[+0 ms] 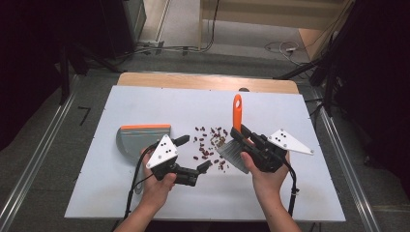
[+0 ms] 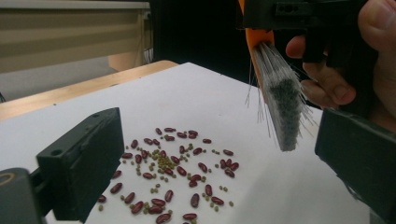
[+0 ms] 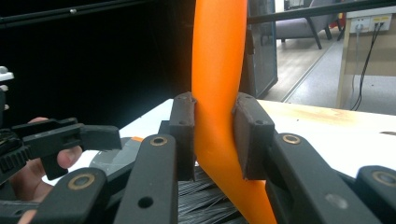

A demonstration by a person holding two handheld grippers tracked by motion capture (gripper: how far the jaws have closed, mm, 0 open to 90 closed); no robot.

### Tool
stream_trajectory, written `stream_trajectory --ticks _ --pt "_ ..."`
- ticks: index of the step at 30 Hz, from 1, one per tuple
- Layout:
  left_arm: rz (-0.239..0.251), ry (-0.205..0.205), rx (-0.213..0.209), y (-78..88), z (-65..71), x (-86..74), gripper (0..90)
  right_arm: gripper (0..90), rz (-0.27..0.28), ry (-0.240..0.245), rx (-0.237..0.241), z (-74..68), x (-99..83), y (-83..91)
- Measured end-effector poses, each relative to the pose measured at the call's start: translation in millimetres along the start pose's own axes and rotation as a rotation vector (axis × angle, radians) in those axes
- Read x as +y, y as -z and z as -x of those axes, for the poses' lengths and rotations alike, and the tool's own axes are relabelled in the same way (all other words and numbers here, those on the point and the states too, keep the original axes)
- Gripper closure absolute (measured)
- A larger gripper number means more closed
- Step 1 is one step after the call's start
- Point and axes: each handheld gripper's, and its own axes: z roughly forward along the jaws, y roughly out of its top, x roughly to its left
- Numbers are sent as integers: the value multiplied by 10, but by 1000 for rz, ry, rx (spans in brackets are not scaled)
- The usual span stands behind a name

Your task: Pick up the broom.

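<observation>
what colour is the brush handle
Orange. The brush handle shows best in the right gripper view, clamped between the right gripper jaws.

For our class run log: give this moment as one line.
right gripper: shut on brush | left gripper: open, empty | beans: scattered | dustpan: left

Overhead forward-down view; two close tongs-mounted views.

We see scattered beans (image 1: 211,142) at the middle of the table (image 1: 145,101), between a dustpan (image 1: 140,140) to the left and a brush (image 1: 234,140) to the right. The left gripper (image 1: 196,154) lies just before the dustpan; the right gripper (image 1: 240,133) clamps the brush handle.
</observation>
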Motion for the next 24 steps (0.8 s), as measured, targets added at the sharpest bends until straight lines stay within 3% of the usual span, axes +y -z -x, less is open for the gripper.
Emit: stream_trajectory --ticks 6,15,20,24 --pt "-6 27 -48 -48 52 15 41 698 -2 15 16 -63 -23 -35" --pt "-46 36 -106 -161 161 8 120 698 -1 31 50 -154 -39 -70" --pt "-73 46 -108 -210 195 -13 218 698 -5 45 69 -226 -48 -84" --pt "-84 61 -116 -233 194 -30 371 698 -7 49 87 -275 -55 -98"
